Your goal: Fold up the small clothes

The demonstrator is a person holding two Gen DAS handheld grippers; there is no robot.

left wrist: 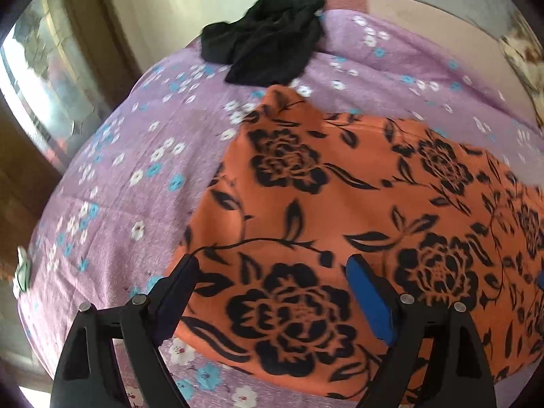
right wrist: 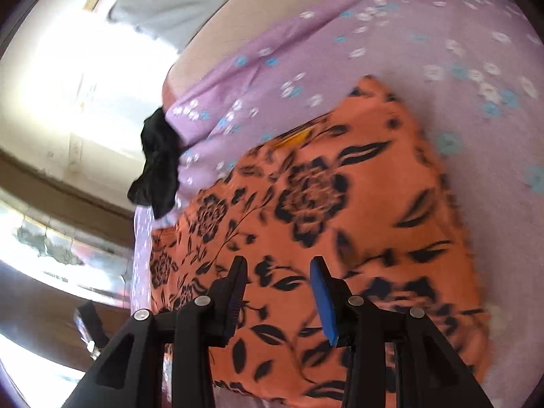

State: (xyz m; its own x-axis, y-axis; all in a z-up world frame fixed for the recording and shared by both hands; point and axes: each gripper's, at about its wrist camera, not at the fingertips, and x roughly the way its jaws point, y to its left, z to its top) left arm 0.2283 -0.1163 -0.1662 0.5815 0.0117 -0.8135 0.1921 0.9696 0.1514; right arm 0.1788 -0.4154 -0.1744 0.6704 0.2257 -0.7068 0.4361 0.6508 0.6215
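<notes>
On the bed, over a lilac bedsheet [left wrist: 112, 183] printed with white and blue flowers, I see the orange garment [left wrist: 340, 204] with black roses spread out flat. My left tool [left wrist: 275, 265] hangs above its near edge, jaws wide apart with nothing between them. My right tool [right wrist: 278, 265] hovers over the same orange cloth, its jaws partly apart, no fabric pinched that I can see. A crumpled black garment [left wrist: 268, 40] lies at the far side of the sheet, just beyond the orange one and apart from it.
</notes>
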